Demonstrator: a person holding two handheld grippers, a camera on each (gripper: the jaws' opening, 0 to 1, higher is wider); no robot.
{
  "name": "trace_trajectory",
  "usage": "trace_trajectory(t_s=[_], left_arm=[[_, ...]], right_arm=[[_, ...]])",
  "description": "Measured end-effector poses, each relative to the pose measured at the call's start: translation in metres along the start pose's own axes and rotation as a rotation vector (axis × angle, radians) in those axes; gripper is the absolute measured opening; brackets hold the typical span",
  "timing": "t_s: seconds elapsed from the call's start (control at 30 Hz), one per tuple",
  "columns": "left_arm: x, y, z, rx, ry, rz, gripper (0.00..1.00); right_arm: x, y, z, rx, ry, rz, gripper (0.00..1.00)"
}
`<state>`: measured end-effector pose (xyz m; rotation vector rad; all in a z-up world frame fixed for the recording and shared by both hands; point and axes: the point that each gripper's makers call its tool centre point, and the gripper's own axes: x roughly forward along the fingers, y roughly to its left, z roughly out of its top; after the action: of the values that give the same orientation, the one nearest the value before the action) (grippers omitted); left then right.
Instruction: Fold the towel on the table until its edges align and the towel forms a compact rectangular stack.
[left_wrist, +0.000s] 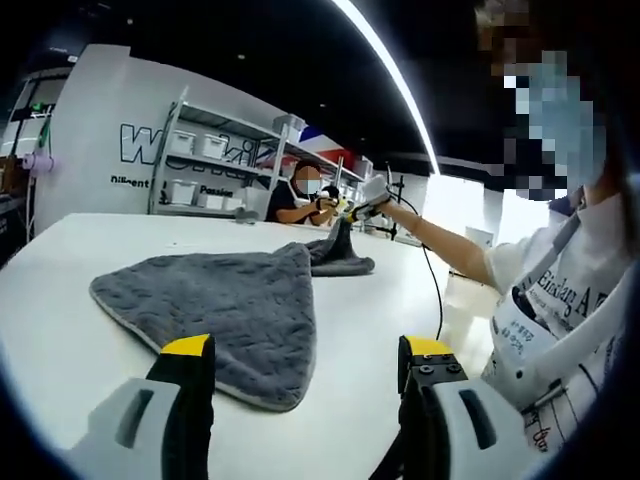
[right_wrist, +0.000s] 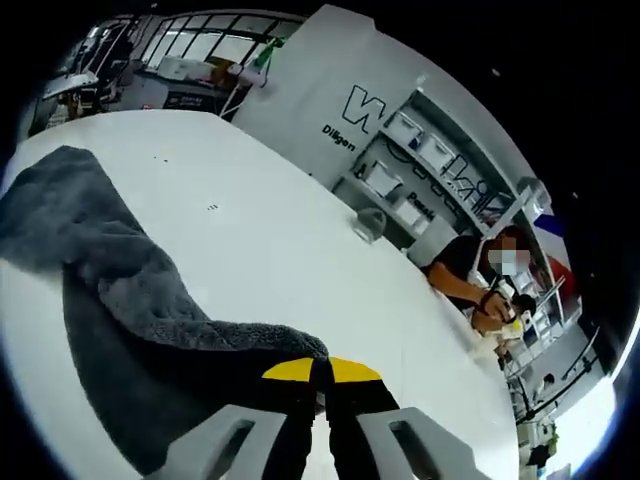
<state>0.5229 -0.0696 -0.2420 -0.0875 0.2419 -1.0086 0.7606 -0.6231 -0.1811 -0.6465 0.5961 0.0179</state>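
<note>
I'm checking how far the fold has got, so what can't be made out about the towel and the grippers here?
- Right gripper view: the towel corner at the right gripper is hidden by the jaws.
- Right gripper view: the towel's left end is cut by the edge.
- Left gripper view: the towel's near hem is hidden behind the left gripper.

A white wall (left_wrist: 100, 130) with dark lettering stands behind metal shelving (left_wrist: 215, 160) of bins, under a long ceiling light strip (left_wrist: 390, 70).
</note>
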Motion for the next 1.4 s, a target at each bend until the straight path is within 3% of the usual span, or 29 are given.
trace_trajectory(t_s=[0.37, 0.53, 0.73, 0.97, 1.17, 1.3, 1.4], left_arm=[[0.014, 0.009, -0.022, -0.034, 0.095, -0.015, 0.75], [0.016, 0.012, -0.027, -0.037, 0.108, -0.014, 0.63], [0.021, 0.018, -0.045, 0.023, 0.198, 0.004, 0.5], [0.021, 0.029, -0.05, 0.063, 0.217, 0.042, 0.3], [0.022, 0.033, -0.052, 0.111, 0.226, 0.058, 0.21], [0.022, 0.04, -0.051, 0.099, 0.211, 0.078, 0.1], [0.022, 0.043, -0.05, 0.075, 0.198, 0.076, 0.07]], right_arm=[[-0.006, 0.001, 0.0, -0.009, -0.005, 0.006, 0.03], [-0.007, 0.001, -0.001, -0.006, -0.008, 0.006, 0.03], [-0.007, 0.003, -0.002, -0.007, -0.01, 0.01, 0.03], [-0.007, 0.003, -0.002, -0.013, -0.01, 0.012, 0.03], [-0.007, 0.004, -0.001, -0.016, -0.01, 0.012, 0.03], [-0.009, 0.005, 0.001, -0.022, -0.012, 0.01, 0.03], [-0.011, 0.004, 0.003, -0.026, -0.015, 0.007, 0.03]])
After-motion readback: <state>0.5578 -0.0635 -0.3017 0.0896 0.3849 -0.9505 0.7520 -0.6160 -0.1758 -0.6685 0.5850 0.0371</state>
